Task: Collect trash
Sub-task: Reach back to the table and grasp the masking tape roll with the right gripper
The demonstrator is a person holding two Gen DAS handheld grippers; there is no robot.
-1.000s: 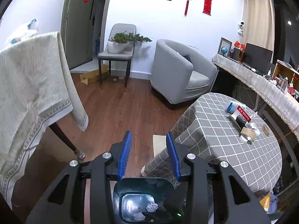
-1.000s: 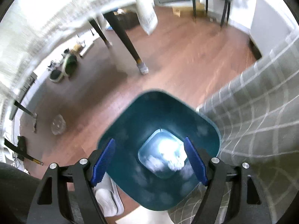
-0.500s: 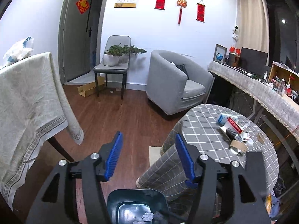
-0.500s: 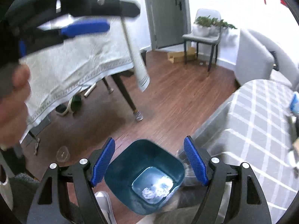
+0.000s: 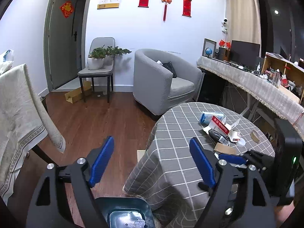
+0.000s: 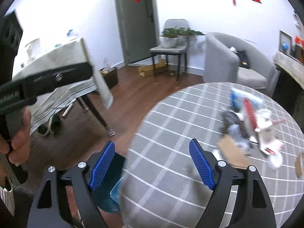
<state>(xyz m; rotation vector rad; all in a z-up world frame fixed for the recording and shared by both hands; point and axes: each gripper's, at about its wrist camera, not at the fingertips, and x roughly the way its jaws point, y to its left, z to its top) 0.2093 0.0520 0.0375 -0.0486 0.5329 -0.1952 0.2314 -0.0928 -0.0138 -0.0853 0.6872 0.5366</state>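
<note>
Round surface point(image 5: 176, 152), grey checked cloth: carries the remaining trash, grouped toward its far right side.

Bin point(image 5: 123, 212), dark teal, on the floor just beside the surface's near edge: crumpled scraps already lie at its bottom.

Trash pile point(image 5: 220, 129): blue-and-white packet, red-and-white carton, dark wrapper, brown cardboard scrap, all touching or overlapping; a tape roll point(image 5: 255, 135) sits apart to the right.

Left tool point(image 5: 152, 161): jaws opening, nothing between them; above the bin.

Right tool point(image 6: 152, 161): jaws opening wide, empty; over the surface, pile ahead to the right.

Step, as judged: between drops, returning for more. Next move calls for reaching the pile and closing on a single piece.
</note>
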